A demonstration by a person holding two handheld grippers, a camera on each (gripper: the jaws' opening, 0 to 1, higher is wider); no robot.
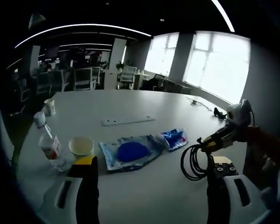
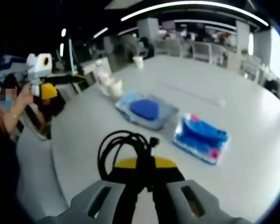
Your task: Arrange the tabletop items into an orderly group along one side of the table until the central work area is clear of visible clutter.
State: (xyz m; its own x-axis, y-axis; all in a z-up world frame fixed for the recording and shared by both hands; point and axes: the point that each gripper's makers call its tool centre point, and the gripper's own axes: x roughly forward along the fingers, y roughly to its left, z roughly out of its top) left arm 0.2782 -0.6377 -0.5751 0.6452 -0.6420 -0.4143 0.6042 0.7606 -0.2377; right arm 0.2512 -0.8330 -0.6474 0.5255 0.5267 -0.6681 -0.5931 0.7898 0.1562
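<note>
Black cable in right tongs, prob. clamped

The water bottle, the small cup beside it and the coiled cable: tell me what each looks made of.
Water bottle: clear, glossy plastic, judging by its see-through body; white cap, printed label.
Small cup: likely paper, with matte, pale walls; too blurred to be sure.
Coiled cable: black rubbery or plastic sheathing, bending in soft loops, held in the right gripper.
</note>
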